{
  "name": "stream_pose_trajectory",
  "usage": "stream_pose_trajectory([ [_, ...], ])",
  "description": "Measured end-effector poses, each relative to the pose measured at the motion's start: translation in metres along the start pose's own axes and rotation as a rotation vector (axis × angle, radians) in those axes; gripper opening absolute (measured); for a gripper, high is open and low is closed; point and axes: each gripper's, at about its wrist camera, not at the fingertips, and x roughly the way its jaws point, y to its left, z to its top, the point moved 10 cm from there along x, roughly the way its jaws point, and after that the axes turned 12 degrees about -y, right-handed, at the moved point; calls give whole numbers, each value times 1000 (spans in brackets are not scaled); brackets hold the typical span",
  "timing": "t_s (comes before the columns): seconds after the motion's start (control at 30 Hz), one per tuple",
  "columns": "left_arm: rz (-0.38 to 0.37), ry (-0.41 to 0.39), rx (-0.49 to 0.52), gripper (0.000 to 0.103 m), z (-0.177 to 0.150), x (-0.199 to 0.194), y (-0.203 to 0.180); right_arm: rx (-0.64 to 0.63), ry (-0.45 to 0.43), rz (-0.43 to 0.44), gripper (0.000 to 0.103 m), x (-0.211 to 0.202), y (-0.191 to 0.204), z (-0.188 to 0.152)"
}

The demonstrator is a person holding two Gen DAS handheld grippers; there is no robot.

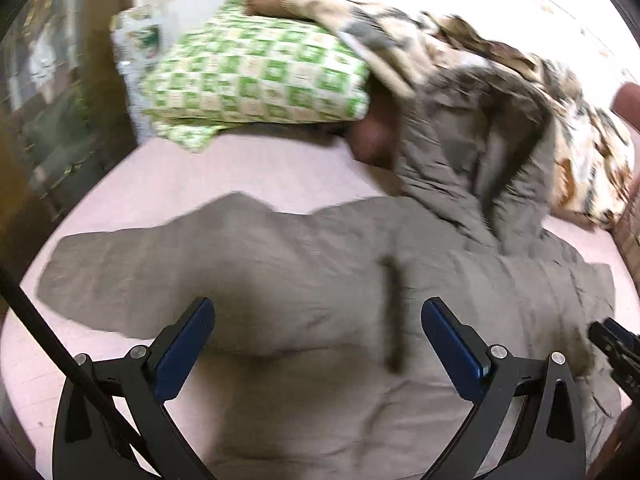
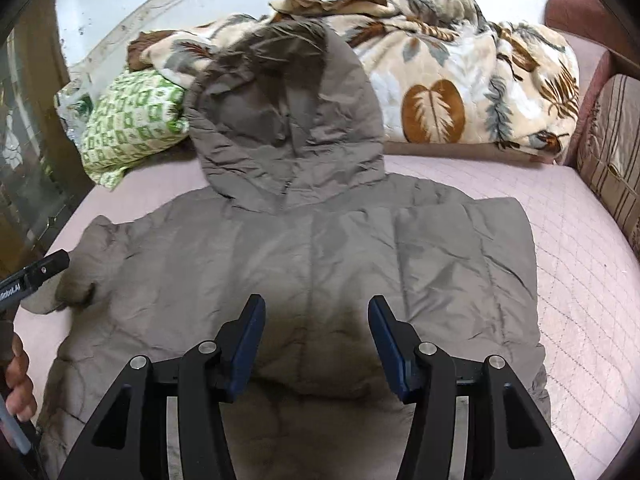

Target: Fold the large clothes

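Grey-brown quilted fabric fills both views: a hooded padded jacket (image 2: 304, 248) lies spread flat on the pink quilted mattress (image 2: 580, 288), hood toward the heaped leaf-print blanket (image 2: 448, 92) and the green-checked pillow (image 2: 132, 128) beyond it. The right gripper (image 2: 316, 340) hangs over the jacket's middle, pointing steeply down at it, its blue-padded jaws parted and gripping nothing. The left gripper (image 1: 318, 344) is tilted down over the jacket too, nearer the sleeve that stretches out flat on that side; its jaws are spread wide, with only fabric seen below between them. In the right wrist view the left gripper's black tip pokes in beside the jacket's sleeve cuff, and white lettering on its body runs off the frame, too cut off to read. A person's hand (image 2: 18, 380) shows below that tip, mostly cropped by the lens rim. The left wrist view is smeared by motion blur, so the jacket's seams and a dark strip on its front are hard to make out. The jacket's lower hem is hidden behind the gripper bodies.
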Motion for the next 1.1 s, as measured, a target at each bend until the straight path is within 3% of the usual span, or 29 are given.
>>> stream_pose_trajectory([
  [0.23, 159, -61, -92, 103, 2, -42, 115, 15, -112, 119, 58, -54, 48, 10],
  [0.47, 324, -15, -282, 103, -32, -45, 251, -53, -141, 208, 62, -93, 88, -21],
  [0.6, 272, 65, -563, 101, -58, -25, 306, -102, -139, 198, 62, -86, 92, -24],
  [0.73, 234, 76, -747, 88, -72, -9, 335, -65, -111, 199, 62, -71, 83, -26],
  [0.83, 227, 76, -819, 80, -81, 6, 348, -45, -85, 206, 62, -63, 79, -29],
  [0.93, 213, 67, -885, 80, -86, 22, 355, -53, -75, 210, 62, -60, 80, -31],
  [1.1, 244, -21, -882, 80, -74, 39, 363, -72, -74, 209, 62, -57, 83, -33],
])
